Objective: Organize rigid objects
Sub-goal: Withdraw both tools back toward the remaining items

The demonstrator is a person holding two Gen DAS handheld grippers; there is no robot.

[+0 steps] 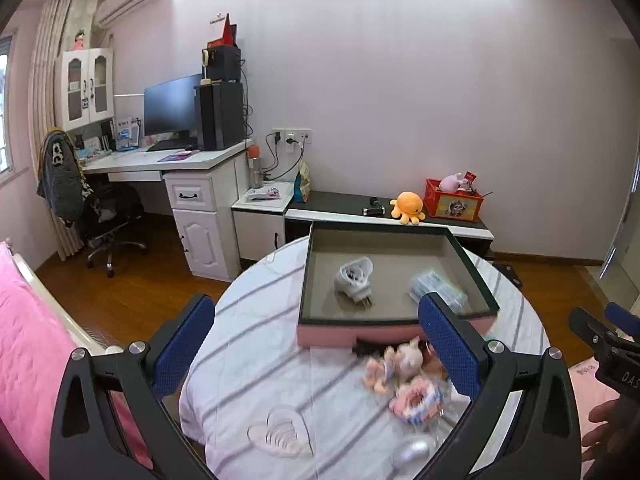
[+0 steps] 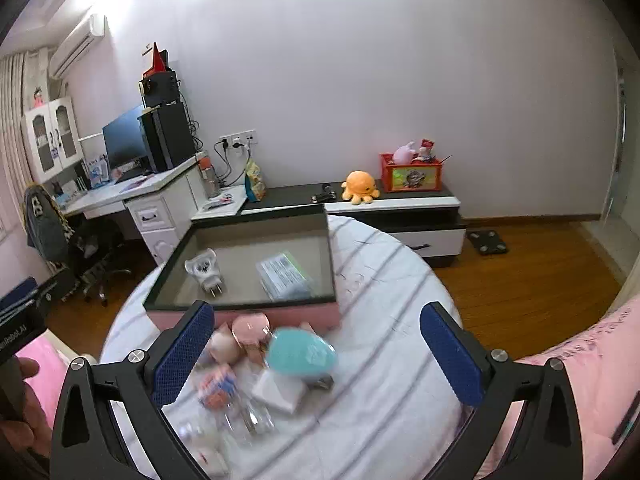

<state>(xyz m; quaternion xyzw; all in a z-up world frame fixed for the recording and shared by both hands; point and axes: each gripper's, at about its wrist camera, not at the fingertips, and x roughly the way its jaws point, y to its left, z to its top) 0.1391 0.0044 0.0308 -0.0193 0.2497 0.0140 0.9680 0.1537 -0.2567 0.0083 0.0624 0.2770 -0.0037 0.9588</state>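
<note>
A round desk point(image 1: 248, 352) under a white striped cloth carries a shallow pink box point(image 1: 332, 334) with a dark rim and a grey floor. Inside the box, toward its left, lies a white plug adapter point(image 1: 354, 280) with its prongs pointing to the near side; toward the right lies a clear-wrapped packet point(image 1: 438, 288).

The loose things sit in a cluster on the cloth just near of the box's front wall. From the right wrist view they include a teal egg-shaped object point(image 2: 300, 354), a pink rounded toy point(image 2: 250, 330) touching the box wall, a flat white square piece point(image 2: 280, 394), a small orange-and-blue item point(image 2: 218, 390) and some clear glassy pieces point(image 2: 248, 420); all are blurred and hard to name further. A clear heart-shaped piece point(image 1: 280, 432) lies apart on the near left of the cloth, and a silvery rounded object point(image 1: 412, 450) at the near edge.

The left tool point(image 1: 316, 352) hangs above the desk with its blue-padded fingers spread wide, holding nothing; its right pad overlaps the cluster. The right tool point(image 2: 314, 354) is likewise released, fingers wide on either side of the cluster, gripping nothing.

Against the far wall, a low cabinet point(image 2: 400, 200) bears an orange plush octopus point(image 2: 360, 186) and a red toy crate point(image 2: 410, 176).
</note>
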